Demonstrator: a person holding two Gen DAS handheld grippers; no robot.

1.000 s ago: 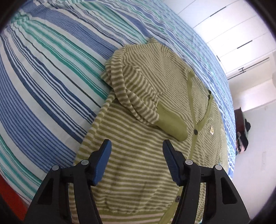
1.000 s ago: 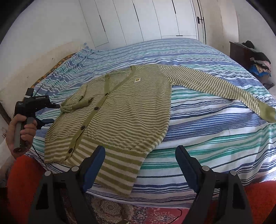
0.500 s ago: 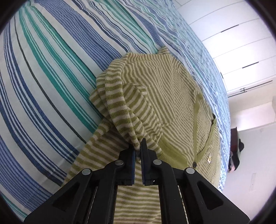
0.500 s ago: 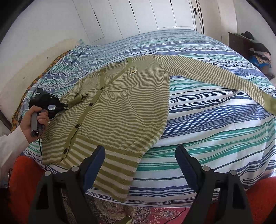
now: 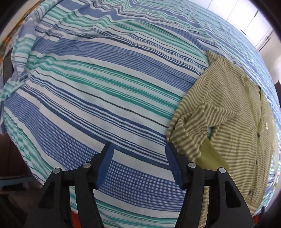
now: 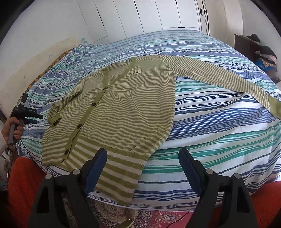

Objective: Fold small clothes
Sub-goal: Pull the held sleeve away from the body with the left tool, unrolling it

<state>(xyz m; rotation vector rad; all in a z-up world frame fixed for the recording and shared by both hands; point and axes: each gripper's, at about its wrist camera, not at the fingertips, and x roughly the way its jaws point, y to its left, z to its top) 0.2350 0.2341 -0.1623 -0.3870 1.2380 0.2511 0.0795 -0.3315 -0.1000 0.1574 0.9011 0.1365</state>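
A green and cream striped cardigan [image 6: 123,112] lies face up on the striped bed, buttons closed. Its left sleeve [image 5: 198,129] is folded in over the body, its plain green cuff [image 5: 210,156] lying on the front. The other sleeve [image 6: 228,82] stretches out straight to the right across the bed. My left gripper [image 5: 138,157] is open and empty, over bare bedspread just left of the folded sleeve; it also shows in the right wrist view [image 6: 33,119]. My right gripper [image 6: 143,163] is open and empty, above the cardigan's hem at the bed's near edge.
The bed carries a blue, teal and white striped cover [image 6: 219,126]. White wardrobe doors [image 6: 158,15] stand behind it. A dark side table with piled clothes [image 6: 260,52] is at the far right. A red patterned rug [image 6: 158,219] lies below the bed's near edge.
My left gripper closed on the folded sleeve half a second ago, then let it go and drew back to the left, open. The right gripper has moved slightly closer to the hem.
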